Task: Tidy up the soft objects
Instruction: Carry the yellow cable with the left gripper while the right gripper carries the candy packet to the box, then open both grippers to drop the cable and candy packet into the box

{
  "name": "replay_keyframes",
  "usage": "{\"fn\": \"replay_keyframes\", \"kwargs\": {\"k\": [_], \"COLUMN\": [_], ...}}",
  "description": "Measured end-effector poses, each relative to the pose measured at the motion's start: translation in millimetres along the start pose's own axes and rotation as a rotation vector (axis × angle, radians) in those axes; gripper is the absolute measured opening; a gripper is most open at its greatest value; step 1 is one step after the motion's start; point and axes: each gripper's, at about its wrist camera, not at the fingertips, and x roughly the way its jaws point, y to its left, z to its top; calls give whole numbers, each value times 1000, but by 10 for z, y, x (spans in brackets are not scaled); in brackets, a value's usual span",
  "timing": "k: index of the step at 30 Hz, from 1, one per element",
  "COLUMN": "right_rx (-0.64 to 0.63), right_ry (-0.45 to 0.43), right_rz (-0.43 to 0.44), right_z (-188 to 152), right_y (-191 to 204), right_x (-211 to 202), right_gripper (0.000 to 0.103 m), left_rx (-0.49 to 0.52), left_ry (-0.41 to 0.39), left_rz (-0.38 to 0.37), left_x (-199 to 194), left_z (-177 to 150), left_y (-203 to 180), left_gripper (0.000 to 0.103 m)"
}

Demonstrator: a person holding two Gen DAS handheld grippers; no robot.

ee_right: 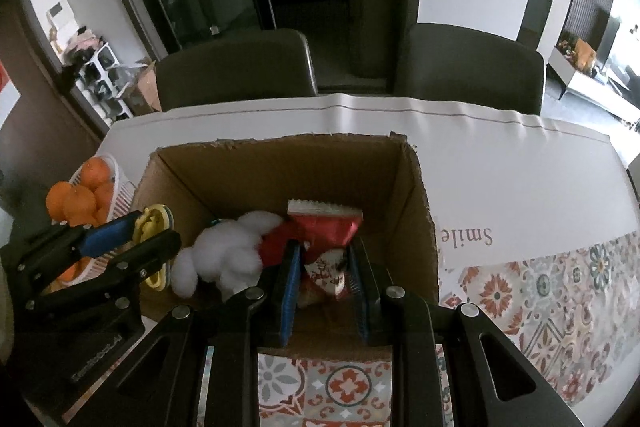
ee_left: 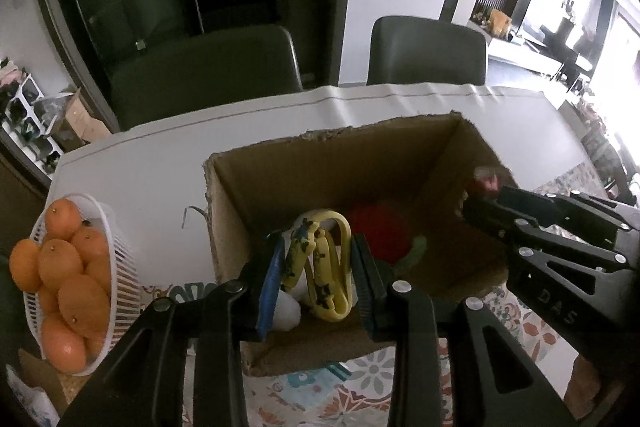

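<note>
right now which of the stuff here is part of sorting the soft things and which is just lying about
Part of the job:
- cardboard box
- yellow soft toy in the left gripper
- red-and-white packet in the right gripper
- white plush and red snack bag inside the box

Just lying about:
- basket of oranges
- two chairs

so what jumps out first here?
The open cardboard box mid-table, both grippers over it: the left gripper holds a yellow spotted toy, the right gripper a red-and-white snack packet. A white plush lies inside; a white basket of oranges stands to its left.
</note>
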Motion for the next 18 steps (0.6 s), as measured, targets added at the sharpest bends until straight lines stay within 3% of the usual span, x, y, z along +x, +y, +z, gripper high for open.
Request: {"fn": "replay_keyframes", "kwargs": {"k": [3,4,5,8,11,18], "right_rx": [0,-1,0,6,0,-16], "right_ry": [16,20,20,-5,-39,-100], "right_rz": [-13,-21,-27,-56,-72,-121], "right_z": [4,4,5,-32,-85,-287], "right_y": [-19,-27,-32,-40,-31,-4], "right_x": [54,62,58,-23,-151,-470], "right_gripper": [30,33,38,39,40,46], "left_rx": [-2,0,2,-1,3,48], "left_ry": [9,4,1,-25,-45,-110], "left_rz": [16,28,41,54,53,80], "left_x": [43,46,43,-20,-118,-410], "left_z": [-1,-6,-13,-49,-115,-324], "left_y": [18,22,23,20,-6,-103], "left_gripper": [63,66,67,68,81,88]}}
